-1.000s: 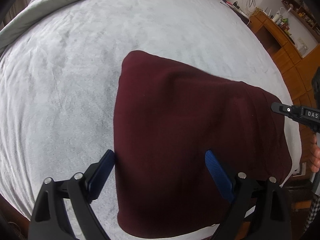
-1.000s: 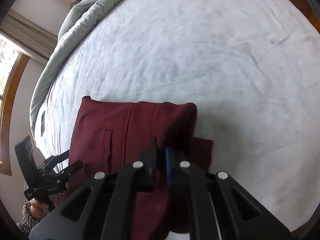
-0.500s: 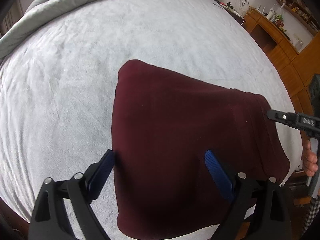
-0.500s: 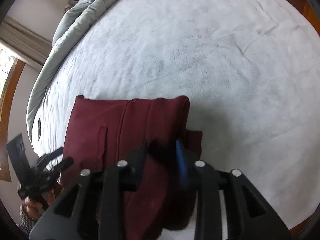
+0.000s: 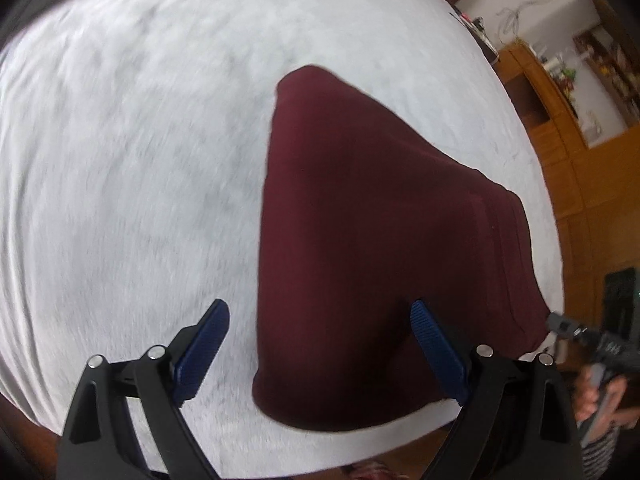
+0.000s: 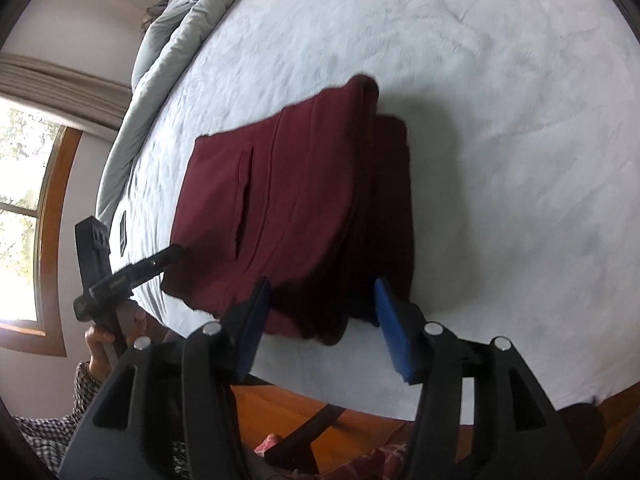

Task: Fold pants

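Lying folded on a grey-white bed point(image 6: 500, 100), maroon pants point(image 6: 304, 200) sit free of both claws: left point(image 5: 320, 322) wide open, right point(image 6: 320, 292) opening.

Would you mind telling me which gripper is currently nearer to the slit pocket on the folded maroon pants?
Left, as far as these views show. The left gripper reaches toward the pants' edge beside the pocket. The right gripper, its jaws opening, sits at the stacked folded end, off the fabric.
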Motion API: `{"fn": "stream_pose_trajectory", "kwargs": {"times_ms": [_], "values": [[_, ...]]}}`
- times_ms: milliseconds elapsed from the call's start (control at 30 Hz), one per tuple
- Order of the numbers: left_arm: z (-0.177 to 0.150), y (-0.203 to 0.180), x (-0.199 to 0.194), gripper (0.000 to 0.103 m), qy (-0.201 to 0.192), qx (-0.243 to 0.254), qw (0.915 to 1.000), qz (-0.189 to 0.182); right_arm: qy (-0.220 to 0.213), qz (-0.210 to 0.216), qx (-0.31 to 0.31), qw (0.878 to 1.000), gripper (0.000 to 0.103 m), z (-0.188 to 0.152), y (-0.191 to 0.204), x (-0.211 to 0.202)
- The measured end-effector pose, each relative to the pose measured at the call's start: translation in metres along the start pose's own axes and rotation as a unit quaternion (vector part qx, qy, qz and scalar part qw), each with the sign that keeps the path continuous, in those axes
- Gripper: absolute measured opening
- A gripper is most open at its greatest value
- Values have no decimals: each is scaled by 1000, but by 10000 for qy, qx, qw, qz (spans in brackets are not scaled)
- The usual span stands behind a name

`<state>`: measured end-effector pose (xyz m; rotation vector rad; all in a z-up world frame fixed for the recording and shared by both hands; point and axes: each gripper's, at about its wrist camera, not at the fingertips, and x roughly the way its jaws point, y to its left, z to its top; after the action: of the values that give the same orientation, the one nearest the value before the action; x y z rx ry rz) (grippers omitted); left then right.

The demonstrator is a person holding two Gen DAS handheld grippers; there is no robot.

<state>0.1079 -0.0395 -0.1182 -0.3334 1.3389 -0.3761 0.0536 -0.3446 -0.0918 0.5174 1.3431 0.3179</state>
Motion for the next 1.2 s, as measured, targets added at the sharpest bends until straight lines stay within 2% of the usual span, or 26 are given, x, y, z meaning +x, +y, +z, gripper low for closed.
{"fn": "stream_pose_trajectory", "kwargs": {"times_ms": [167,267,300,333,433,533,567,667,767,900,1067,1200], "values": [[-10,6,1,92,66,-178,9998,-15,97,319,156,9993,60,-1,-1,16],[-16,3,1,92,76,-132,9999,77,200,302,-38,9993,58,1,11,24],[-19,2,2,92,80,-120,9999,91,217,223,-164,9994,54,1,15,26],[-19,0,2,92,91,-116,9999,76,233,160,-266,9992,42,1,19,27],[-21,-8,5,92,125,-104,9998,100,347,16,-460,9983,25,2,27,31],[-21,-14,2,92,105,-70,9999,114,331,-249,-646,9970,20,9,38,24],[-21,-18,0,92,75,-44,9999,106,219,-369,-859,9954,19,11,46,12],[-18,-28,-7,92,-13,92,9999,106,2,-597,-952,9937,19,13,53,-14],[-19,-31,-6,92,-13,140,9999,98,-31,-931,-886,9917,19,11,39,-22],[-19,-30,9,92,148,100,9997,185,137,-637,-637,9958,19,1,10,6],[-19,-31,7,92,110,-47,9999,89,-158,-407,-739,9963,19,2,21,6],[-16,-36,10,92,150,118,9996,206,77,-621,-806,9948,20,10,26,30]]}}
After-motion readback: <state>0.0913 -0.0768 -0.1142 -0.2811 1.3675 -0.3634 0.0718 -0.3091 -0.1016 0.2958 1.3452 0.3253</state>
